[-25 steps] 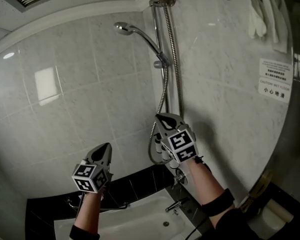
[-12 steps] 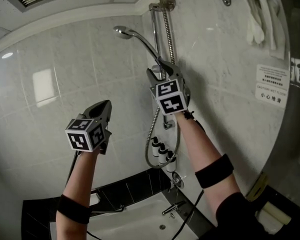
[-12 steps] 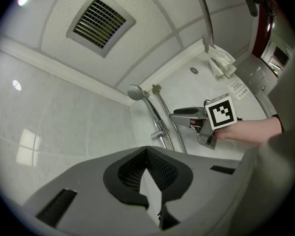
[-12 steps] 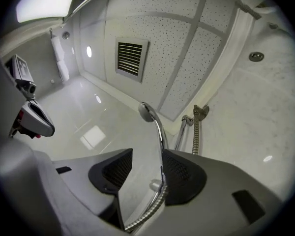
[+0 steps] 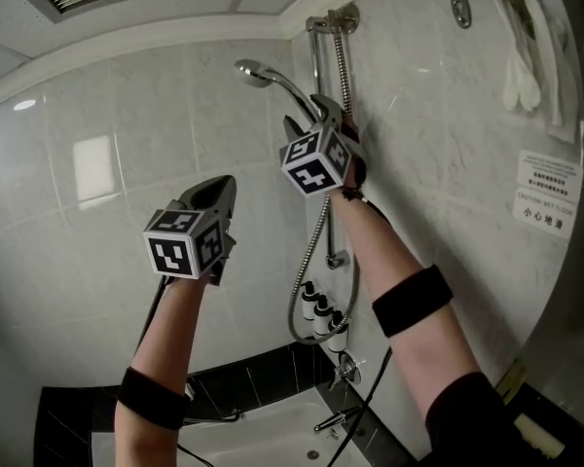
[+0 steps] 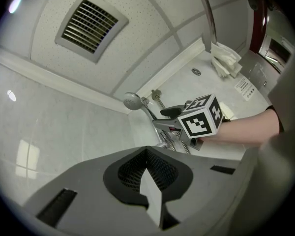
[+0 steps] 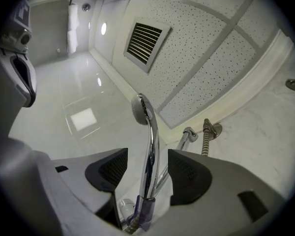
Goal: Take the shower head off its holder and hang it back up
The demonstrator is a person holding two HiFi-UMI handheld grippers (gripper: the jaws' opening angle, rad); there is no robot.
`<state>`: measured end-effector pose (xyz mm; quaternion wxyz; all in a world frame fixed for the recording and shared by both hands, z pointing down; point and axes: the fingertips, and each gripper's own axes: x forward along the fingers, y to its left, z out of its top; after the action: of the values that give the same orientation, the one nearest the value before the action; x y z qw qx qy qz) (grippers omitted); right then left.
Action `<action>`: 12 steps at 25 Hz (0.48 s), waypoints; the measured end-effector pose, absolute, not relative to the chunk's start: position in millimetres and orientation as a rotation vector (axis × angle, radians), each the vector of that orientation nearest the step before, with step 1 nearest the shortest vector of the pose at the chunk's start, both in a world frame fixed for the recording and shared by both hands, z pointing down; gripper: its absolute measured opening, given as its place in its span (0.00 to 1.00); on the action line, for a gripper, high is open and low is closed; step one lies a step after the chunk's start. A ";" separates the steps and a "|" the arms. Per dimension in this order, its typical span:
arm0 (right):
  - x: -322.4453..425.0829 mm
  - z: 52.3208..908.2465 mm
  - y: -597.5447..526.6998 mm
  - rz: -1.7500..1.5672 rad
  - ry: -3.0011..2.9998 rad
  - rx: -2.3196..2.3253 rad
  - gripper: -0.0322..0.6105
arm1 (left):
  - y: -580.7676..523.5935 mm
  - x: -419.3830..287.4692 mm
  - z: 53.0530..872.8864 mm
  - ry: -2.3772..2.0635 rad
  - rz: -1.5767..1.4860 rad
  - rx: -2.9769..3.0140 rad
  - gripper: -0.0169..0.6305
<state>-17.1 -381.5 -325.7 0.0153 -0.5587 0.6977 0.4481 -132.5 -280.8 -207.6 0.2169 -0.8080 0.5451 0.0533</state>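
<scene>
Right gripper (image 5: 310,115) rose, jaws just opening clear around shower head (image 5: 258,73); left gripper (image 5: 217,191) closed.

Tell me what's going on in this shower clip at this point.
A person holding a gripper in each hand is reaching up to a wall shower. The right gripper has just been opening its jaws, which stand apart around the handle of the chrome shower head without pressing on it. The head sits in its holder on the rail. The left gripper is shut and empty, raised off to the side.
</scene>
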 end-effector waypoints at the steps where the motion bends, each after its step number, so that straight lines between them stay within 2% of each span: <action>1: -16.8 -330.1 -386.5 1.395 2.160 -1.752 0.48 | -282.5 -134.4 -208.1 1.517 0.147 -2.233 0.03; 7: -16.4 -337.6 -420.5 1.426 2.190 -1.813 0.43 | -292.2 -152.0 -206.3 1.563 0.140 -2.209 0.03; 10: -19.2 -337.9 -428.8 1.439 2.198 -1.832 0.31 | -293.6 -161.2 -203.9 1.580 0.145 -2.201 0.03; 12: -19.4 -340.4 -428.7 1.391 2.210 -1.814 0.29 | -294.2 -164.9 -201.3 1.591 0.145 -2.198 0.03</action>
<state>-19.4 -428.7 -340.4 -0.0191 -0.5704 0.6950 0.4374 -164.9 -294.2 -201.3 0.2109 -0.7907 0.5723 0.0522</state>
